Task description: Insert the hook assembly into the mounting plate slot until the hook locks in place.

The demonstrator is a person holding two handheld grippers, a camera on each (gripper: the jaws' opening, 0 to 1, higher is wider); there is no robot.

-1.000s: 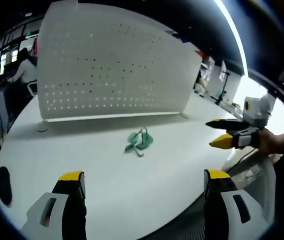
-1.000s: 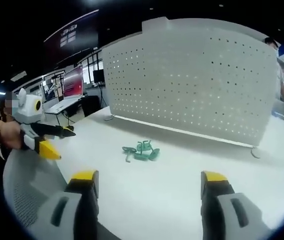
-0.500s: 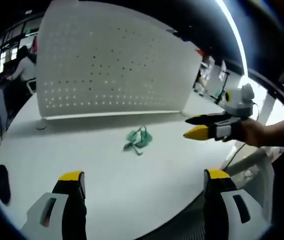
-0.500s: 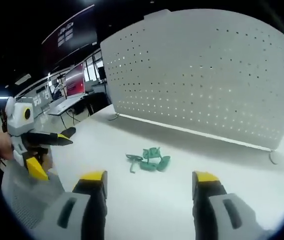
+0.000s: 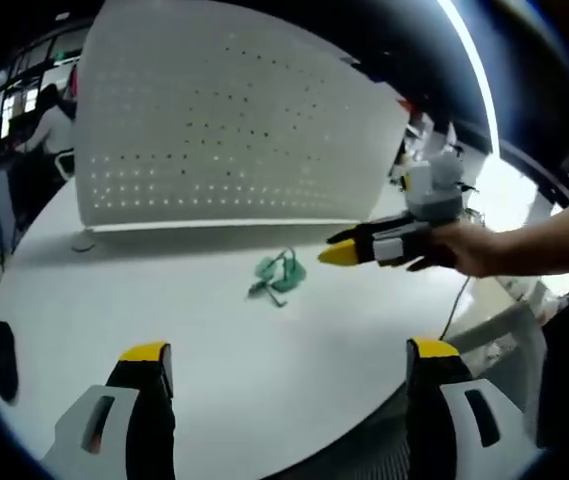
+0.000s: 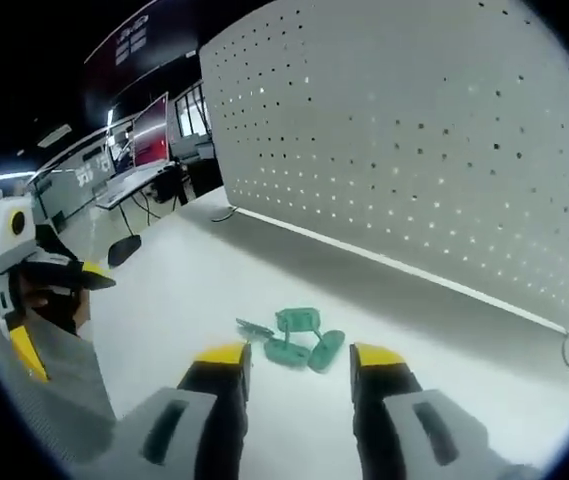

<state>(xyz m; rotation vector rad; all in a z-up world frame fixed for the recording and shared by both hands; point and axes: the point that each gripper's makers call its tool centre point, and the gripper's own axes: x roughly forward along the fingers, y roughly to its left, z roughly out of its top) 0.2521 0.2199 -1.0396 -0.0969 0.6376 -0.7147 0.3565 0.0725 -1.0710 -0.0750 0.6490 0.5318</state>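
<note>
Small green plastic hook pieces [image 6: 294,341] lay in a loose cluster on the white tabletop [image 5: 224,340], at 12 o'clock just beyond the right gripper [image 6: 294,358], whose jaws were partly closed, holding nothing. Left gripper [image 5: 289,352] spread wide, empty. White perforated mounting panel [image 5: 224,120] stood upright behind. Pieces judged light, stiff, slippery; take the flat body. Individual parts overlapped; slot indiscernible.

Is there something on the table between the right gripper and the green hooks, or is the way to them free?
Nothing visible stands in the way. In the right gripper view, the right gripper points at the green hooks lying just beyond its open jaws, with bare white table around them. The left gripper view shows the right gripper beside the hooks, apart.
</note>
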